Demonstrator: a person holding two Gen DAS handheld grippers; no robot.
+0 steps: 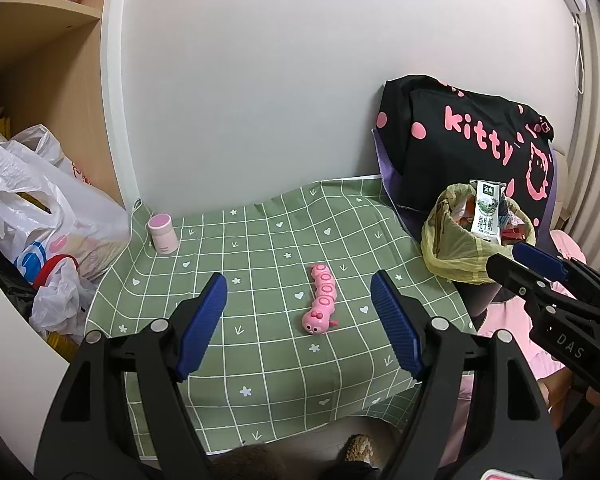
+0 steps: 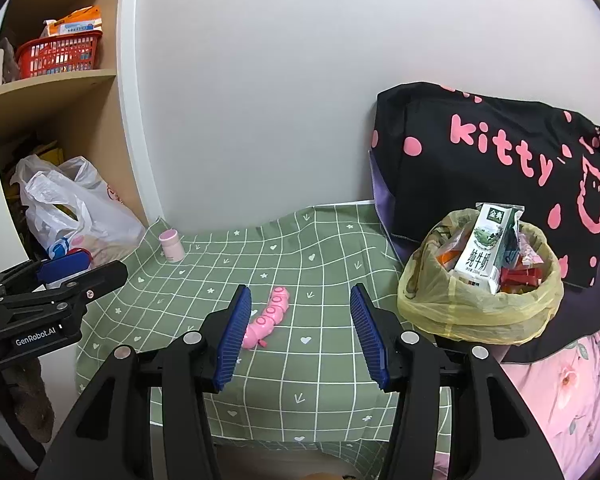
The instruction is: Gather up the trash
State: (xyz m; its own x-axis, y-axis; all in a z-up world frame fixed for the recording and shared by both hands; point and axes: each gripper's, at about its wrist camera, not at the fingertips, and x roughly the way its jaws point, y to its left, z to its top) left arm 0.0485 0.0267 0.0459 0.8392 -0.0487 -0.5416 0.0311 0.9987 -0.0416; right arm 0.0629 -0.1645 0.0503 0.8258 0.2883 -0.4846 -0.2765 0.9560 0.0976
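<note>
Trash bin point(image 2: 480, 312), lined with a yellow bag and heaped full, sits ahead and to the right of the right gripper point(image 2: 298, 328), just past its right finger. A milk carton point(image 2: 486, 248) stands tilted on top of the pile; red and orange wrappers point(image 2: 518, 276) packed beside it. From the left wrist view the same bin point(image 1: 460, 252) lies far to the right of the left gripper point(image 1: 298, 316), with the right gripper's blue pad point(image 1: 536, 258) close in front of its rim; contact cannot be told.

Left gripper: jaws spread wide, nothing between them. Right gripper: jaws also apart, empty.

Green checked cloth point(image 1: 260, 248) covers the table under both grippers. Pink caterpillar toy point(image 1: 322, 300) lies on it just ahead of the left gripper, between the lines of its fingers; in the right wrist view the toy point(image 2: 270, 314) sits just beyond the left finger, partly hidden by it. Small pink-capped jar point(image 1: 163, 234) stands upright well ahead and to the left, near the cloth's far corner.

Black bag with pink "kitty" lettering point(image 2: 500, 168) rises behind the bin. White plastic bags point(image 1: 40, 216) bunched far left of the left gripper, beside wooden shelves. Red basket point(image 2: 58, 56) on an upper shelf.
</note>
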